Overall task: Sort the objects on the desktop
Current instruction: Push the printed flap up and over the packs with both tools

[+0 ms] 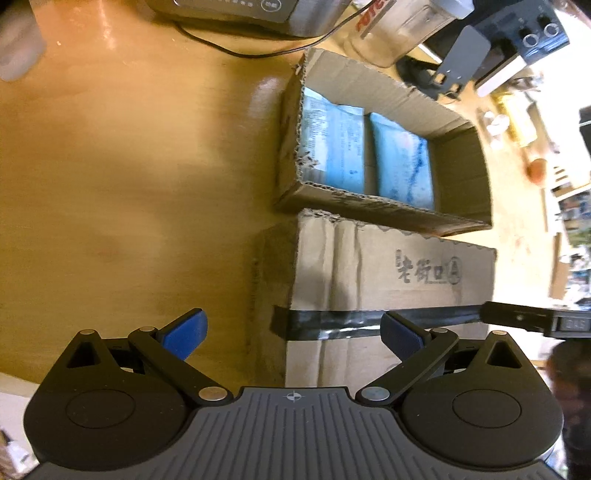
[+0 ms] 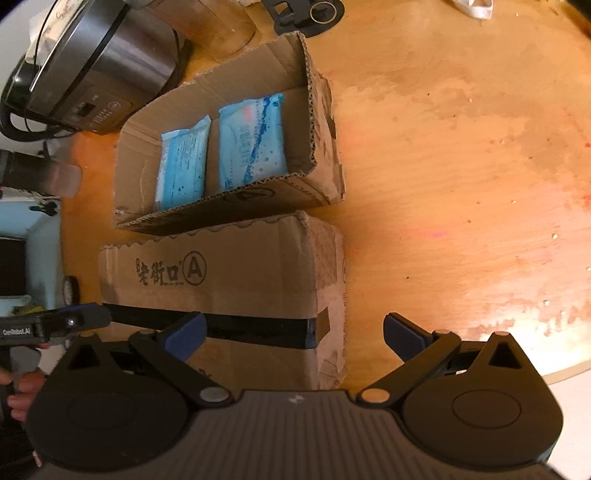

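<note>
Wood is under me: a big orange-brown table (image 2: 461, 155) with pale worn spots and small crumbs on it. At the far edge sits a shiny metal cooker (image 2: 92, 70) with a black cord (image 1: 236, 50), and a clear jar (image 1: 391, 29) stands just beside it. Past the table's edge the room looks messy and blurry, and I cannot tell what the small things there are.

Two cardboard boxes sit on the table, touching each other. The far one, the open box (image 2: 321, 122), has torn, wavy edges. In it lie two blue packs, side by side and touching. The left pack (image 2: 183, 162) shows tiny print. The right pack (image 2: 251, 144) shows blue dots and big marks. Both are flat, soft and shiny.

The near one, the shut box (image 2: 236, 280), has black writing and a letter A in a circle on top. A strip of black tape (image 2: 258, 330) runs across it.

My left gripper (image 1: 293, 334) hangs over the shut box's left end, fingers spread wide, holding nothing. My right gripper (image 2: 293, 334) hangs over its right end, also spread wide and holding nothing. Each one peeks into the other's view from the side.
</note>
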The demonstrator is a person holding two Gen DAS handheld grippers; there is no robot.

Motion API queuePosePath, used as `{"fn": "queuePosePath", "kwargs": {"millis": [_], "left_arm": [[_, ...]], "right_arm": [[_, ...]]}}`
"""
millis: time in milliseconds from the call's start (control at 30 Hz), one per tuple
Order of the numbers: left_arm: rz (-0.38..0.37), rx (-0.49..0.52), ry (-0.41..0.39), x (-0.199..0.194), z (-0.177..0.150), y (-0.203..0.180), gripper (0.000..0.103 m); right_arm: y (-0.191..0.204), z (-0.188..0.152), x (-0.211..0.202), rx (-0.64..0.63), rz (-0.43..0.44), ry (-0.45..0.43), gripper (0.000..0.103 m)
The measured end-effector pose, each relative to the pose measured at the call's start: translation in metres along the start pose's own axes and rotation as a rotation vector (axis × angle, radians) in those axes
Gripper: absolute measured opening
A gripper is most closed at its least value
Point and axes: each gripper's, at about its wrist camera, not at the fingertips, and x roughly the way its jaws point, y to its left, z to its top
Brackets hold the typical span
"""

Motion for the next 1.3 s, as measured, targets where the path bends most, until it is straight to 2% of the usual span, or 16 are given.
{"fn": "queuePosePath", "kwargs": {"millis": [267,467,533,600,633,1067,1300], "left_arm": [[-0.179,-0.031,-0.015,0.009,-0.004,0.023,0.103],[-0.215,-0.054,-0.019,0.011,-0.005,0.030,0.101],[-0.227,-0.059,-0.012,0.012,-0.006,0.032,0.088],[-0.233,-0.061,-0.011,0.012,-0.007,0.032,0.057],[-0.227,-0.061,-0.014,0.012,-0.007,0.032,0.054],[-0.195,-0.067,-0.037,0.010,-0.012,0.030,0.052],[-0.185,-0.057,-0.046,-0.007,-0.018,0.020,0.052]], "right_arm": [[-0.016,-0.002,0.010,0.025,0.126,-0.002,0.102],[-0.016,-0.003,0.011,0.009,0.149,0.002,0.102],[-0.016,-0.003,0.012,0.009,0.148,0.005,0.094],[-0.017,-0.004,0.012,0.009,0.153,0.009,0.078],[-0.016,-0.004,0.012,0.006,0.156,0.009,0.071],[-0.011,-0.009,0.008,-0.003,0.142,0.007,0.067],[-0.002,-0.014,-0.013,-0.007,0.134,0.010,0.067]]}}
